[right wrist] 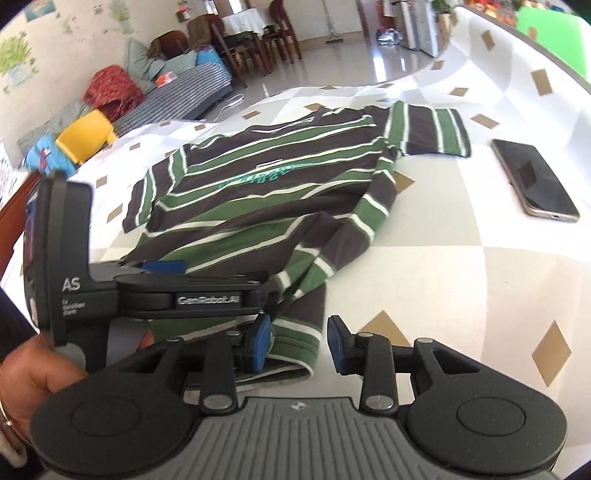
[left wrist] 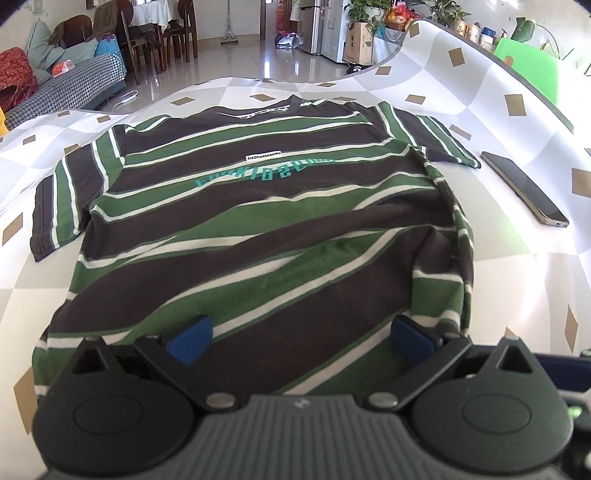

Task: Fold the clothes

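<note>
Checked table [left wrist: 517,280], one striped shirt [left wrist: 258,221], one phone [left wrist: 524,188], left tongs [left wrist: 299,338] apart, right tongs [right wrist: 300,347] apart

Probably a home: sofa [left wrist: 74,81], dining chairs [left wrist: 177,33].

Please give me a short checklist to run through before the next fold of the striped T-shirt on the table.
1. Green, brown and white striped cotton T-shirt spread out: not ok, its near hem is bunched and creased.
2. Left gripper open over the hem: ok.
3. Right gripper open at the hem corner: ok, one pad against the cloth, nothing clamped.
4. Slim dark smartphone apart from the shirt: ok, but close to the sleeve.
5. Both sleeves flat: ok.
6. Diamond-patterned white tablecloth smooth: cannot tell.
</note>
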### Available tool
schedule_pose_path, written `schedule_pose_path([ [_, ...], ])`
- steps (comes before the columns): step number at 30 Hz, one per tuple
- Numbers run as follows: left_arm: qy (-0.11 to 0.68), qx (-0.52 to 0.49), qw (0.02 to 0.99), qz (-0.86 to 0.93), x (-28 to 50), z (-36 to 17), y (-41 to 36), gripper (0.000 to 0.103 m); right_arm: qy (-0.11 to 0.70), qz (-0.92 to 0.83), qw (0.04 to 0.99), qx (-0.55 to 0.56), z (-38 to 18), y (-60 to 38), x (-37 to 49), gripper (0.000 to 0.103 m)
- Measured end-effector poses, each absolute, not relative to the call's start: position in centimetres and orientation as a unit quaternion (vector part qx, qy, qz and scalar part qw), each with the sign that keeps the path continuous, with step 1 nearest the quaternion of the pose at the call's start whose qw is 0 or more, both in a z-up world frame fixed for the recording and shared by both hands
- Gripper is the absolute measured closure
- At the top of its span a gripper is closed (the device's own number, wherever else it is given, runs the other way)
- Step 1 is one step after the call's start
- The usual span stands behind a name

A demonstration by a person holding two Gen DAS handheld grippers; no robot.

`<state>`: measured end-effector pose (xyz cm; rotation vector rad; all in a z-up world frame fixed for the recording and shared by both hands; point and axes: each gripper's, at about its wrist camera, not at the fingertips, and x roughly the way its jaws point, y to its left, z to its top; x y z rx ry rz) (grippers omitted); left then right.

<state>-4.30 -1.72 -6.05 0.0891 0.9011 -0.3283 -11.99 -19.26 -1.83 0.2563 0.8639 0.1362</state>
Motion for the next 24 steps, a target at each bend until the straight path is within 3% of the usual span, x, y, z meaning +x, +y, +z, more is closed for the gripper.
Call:
schedule_pose_path([
  [24,0.427,0.063,0.889,-0.155,-4.9,-6.3,-1.8,0.000,0.402,-0.023,0.865,0.301,-4.4,-22.4,-5.9,0.068],
])
